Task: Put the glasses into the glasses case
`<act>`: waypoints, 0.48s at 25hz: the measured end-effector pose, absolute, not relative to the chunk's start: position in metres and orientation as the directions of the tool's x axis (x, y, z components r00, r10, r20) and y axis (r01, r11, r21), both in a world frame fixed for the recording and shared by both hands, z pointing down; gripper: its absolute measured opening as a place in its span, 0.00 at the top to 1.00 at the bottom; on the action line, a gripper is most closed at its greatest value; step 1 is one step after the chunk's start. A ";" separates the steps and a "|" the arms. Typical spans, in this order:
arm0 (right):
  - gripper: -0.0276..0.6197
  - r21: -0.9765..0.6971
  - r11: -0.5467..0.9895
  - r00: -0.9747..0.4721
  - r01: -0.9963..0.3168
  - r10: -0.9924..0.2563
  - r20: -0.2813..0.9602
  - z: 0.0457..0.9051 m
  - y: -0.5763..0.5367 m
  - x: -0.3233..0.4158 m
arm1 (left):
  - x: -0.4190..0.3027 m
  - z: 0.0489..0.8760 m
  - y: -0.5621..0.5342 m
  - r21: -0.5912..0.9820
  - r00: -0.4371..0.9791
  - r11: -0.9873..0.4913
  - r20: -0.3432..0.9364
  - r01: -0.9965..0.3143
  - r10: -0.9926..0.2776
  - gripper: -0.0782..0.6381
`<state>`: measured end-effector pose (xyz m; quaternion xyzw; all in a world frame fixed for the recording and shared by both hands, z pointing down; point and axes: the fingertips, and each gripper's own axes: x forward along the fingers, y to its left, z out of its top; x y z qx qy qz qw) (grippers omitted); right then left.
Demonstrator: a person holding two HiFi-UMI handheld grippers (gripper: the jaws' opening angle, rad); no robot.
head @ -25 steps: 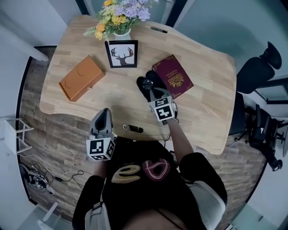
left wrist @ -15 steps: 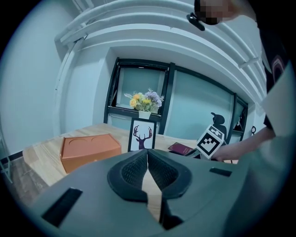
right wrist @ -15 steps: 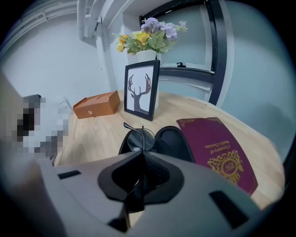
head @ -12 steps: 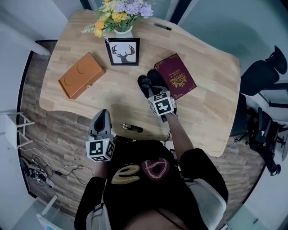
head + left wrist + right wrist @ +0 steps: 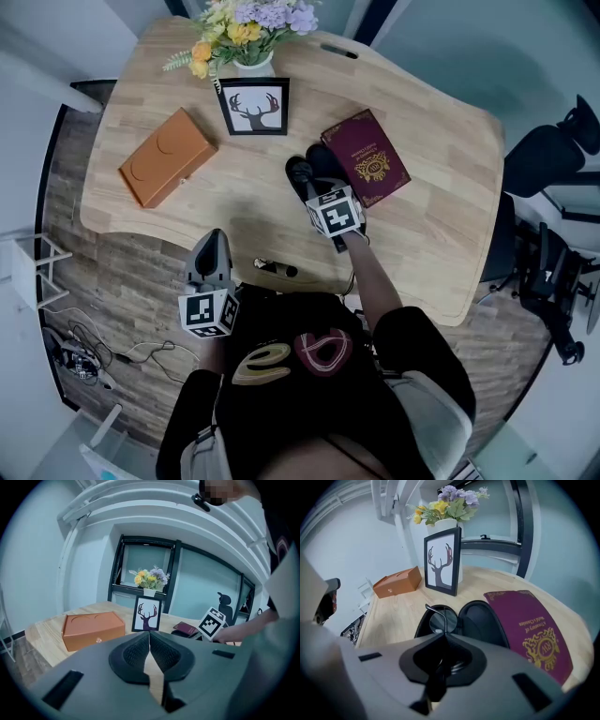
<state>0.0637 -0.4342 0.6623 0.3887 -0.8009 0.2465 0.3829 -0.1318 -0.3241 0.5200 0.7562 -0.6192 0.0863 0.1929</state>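
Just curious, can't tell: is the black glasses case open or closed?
Open. The glasses case lies spread in two halves beside the red book; the glasses are over one half.

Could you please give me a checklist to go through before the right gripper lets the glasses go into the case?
1. Grip: the right gripper has its jaws shut on the glasses: ok.
2. The glasses case lies open, inside up: ok.
3. The glasses are over the case half that is farther from the book: ok.
4. The glasses rest on the bottom of the case: cannot tell.
5. The book lies beside the case and does not cover it: ok.
6. The left gripper is shut, empty and away from the case: ok.
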 end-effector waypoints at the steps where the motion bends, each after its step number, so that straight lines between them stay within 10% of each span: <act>1: 0.93 -0.100 0.577 -0.405 -0.810 -0.429 0.807 0.664 -0.434 0.063 | -0.132 0.520 -0.325 0.184 0.219 -0.159 0.370 -0.970 -0.903 0.87; 12: 0.93 -0.127 0.601 -0.427 -0.789 -0.390 0.816 0.668 -0.436 0.059 | -0.133 0.526 -0.327 0.190 0.218 -0.154 0.388 -0.970 -0.895 0.87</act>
